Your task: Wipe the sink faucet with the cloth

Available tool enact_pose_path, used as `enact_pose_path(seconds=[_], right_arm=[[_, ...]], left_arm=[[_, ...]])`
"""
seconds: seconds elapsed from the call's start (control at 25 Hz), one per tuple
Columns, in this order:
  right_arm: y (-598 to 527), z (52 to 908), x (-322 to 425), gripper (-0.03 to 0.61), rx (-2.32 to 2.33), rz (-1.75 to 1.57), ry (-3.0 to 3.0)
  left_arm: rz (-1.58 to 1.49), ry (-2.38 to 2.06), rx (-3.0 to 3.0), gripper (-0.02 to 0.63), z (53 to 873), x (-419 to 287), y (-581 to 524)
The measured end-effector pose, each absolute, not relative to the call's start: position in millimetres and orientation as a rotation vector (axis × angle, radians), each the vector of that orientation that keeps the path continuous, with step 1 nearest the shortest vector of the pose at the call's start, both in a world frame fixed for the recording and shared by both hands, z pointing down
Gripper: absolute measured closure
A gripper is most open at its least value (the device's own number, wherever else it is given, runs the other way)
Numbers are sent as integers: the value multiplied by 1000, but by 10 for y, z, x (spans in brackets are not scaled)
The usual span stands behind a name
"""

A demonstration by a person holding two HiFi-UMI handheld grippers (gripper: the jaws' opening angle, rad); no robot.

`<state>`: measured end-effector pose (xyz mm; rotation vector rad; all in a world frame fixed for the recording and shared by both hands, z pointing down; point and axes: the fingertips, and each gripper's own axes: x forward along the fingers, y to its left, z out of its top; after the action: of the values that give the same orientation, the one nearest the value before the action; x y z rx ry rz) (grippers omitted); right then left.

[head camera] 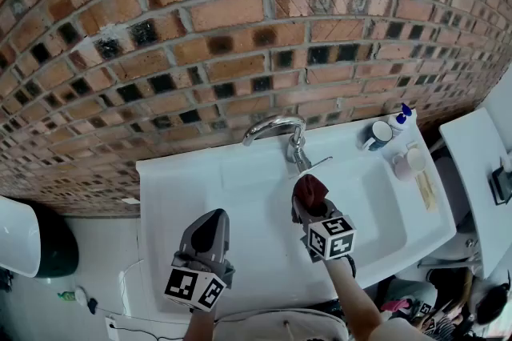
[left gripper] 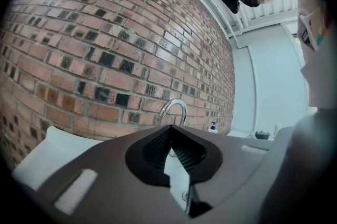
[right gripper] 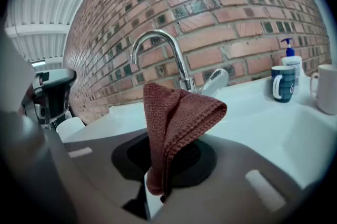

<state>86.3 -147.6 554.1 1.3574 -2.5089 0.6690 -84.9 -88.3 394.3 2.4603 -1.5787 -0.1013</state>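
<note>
**Q:** What does the scene contain, from the largest element down?

**A:** A brick wall of red and dark bricks fills the upper field. Below it lies the white sink, a shallow basin set in a flat counter rim. Two hand-held tools reach over the basin from the near edge. The left gripper is on the left and the right gripper is nearer the middle. Each carries a cube with square markers.

**Q:** Where are the faucet and the cloth?

**A:** The chrome faucet rises at the back of the sink, against the wall, and its spout arches over to the left. The cloth is dark red and folded. It is pinched between the fingers of the right gripper and stands up out of them. It sits just in front of the faucet base, and the pictures do not settle whether the two touch. In the right gripper view the cloth covers the lower part of the faucet.

**Q:** And the left gripper?

**A:** Its fingers meet at the tips with nothing between them. It is held over the basin, well apart from the faucet.

**Q:** Which smaller items remain?

**A:** At the right rear corner of the counter stand a blue mug, a pale mug and a pump bottle.
</note>
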Motion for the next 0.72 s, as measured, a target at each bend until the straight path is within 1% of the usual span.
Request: enact_pose_path(seconds=[0.2, 0.72], right_arm=[[-1686, 5762, 833, 531, 1333, 683, -2456], [-1928, 5729, 913, 531, 1320, 639, -2422]], left_arm=[[-98, -1578, 2446, 607, 3987, -823, -937], [-101, -1627, 2393, 607, 4054, -956, -949]])
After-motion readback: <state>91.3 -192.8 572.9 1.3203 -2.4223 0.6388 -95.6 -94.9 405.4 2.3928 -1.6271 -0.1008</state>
